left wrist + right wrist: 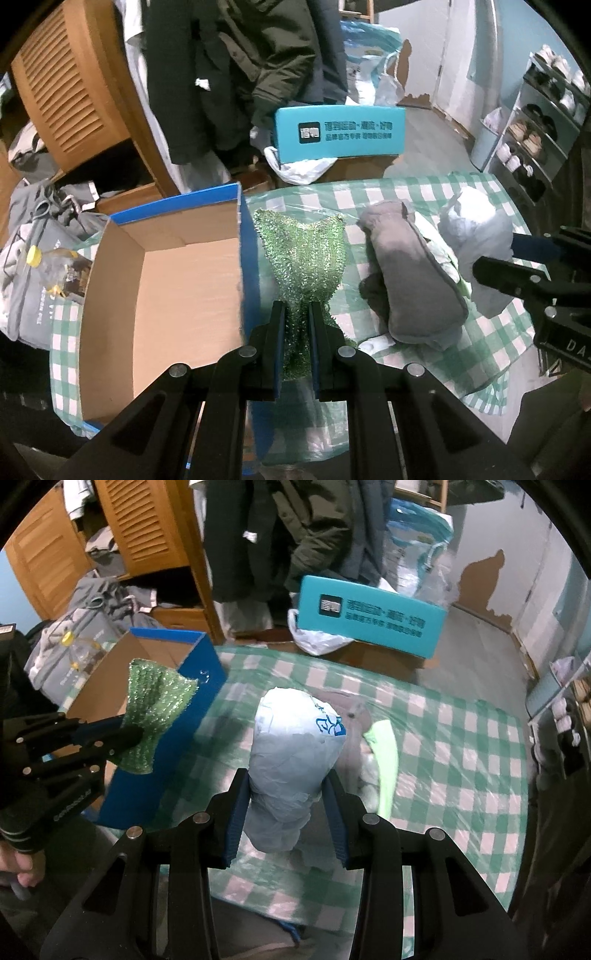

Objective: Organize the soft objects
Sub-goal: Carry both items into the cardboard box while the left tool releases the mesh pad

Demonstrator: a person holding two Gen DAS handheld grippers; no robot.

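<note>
The left gripper (297, 314) is clamping the green mesh (304, 251) just right of the open box (166, 288); the right gripper (286, 786) is clamping the bag (295, 760), farther from it.

Both tools share one build: the left gripper (297, 308) is matte black plastic, with two flat linkage bars on each side joined by round silver pivot screws, and its narrow fingers (275, 332) are lined inside with ribbed blue pads. The right gripper (286, 775) shows the same black bars, silver screws and blue ribbed pads (234, 812), and teardrop-shaped cut-outs pierce its outer bars. In the right wrist view, white lettering too blurred to read runs along the left gripper's black body, and just below that lettering the person's hand (22, 864) emerges from a dark sleeve (18, 823) with pale stripes at the cuff.
</note>
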